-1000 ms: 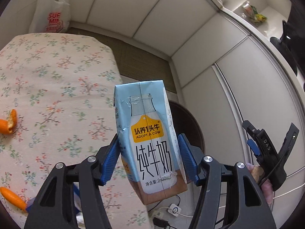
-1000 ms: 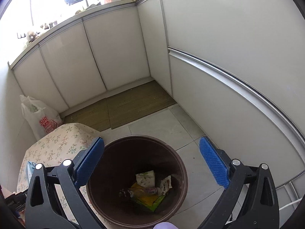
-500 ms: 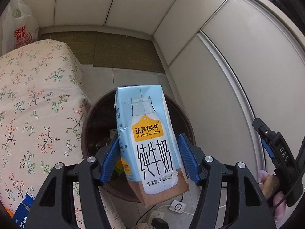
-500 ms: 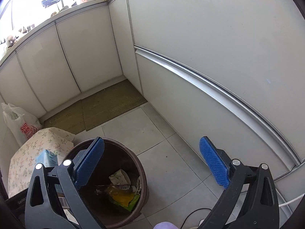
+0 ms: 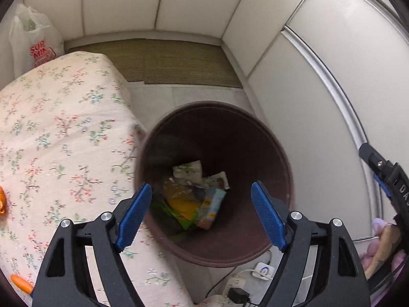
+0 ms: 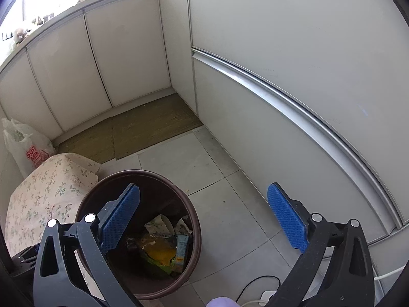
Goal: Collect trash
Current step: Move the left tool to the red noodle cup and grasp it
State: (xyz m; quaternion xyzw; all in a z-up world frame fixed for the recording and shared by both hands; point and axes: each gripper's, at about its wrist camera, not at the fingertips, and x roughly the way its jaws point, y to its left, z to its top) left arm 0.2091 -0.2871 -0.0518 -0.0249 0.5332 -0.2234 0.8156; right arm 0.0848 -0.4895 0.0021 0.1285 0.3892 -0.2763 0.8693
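Left tongs (image 5: 200, 206) now spread wide and empty above the brown bin (image 5: 278, 153) — milk carton (image 5: 212, 206) no longer gripped, lying inside the bin on other wrappers; right tongs (image 6: 203, 218) wide as before, empty, beside the bin over the floor tiles (image 6: 230, 230); floral worktop (image 5: 56, 138) touching the bin.

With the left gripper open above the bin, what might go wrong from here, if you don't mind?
1. The left gripper hangs low over the bin; pulling back carelessly might clip the rim and tip it.
2. Orange peel lies at the edge of the flowered cloth; reaching for it might nudge it off.
3. Cables and a plug lie by the bin's base and might snag.
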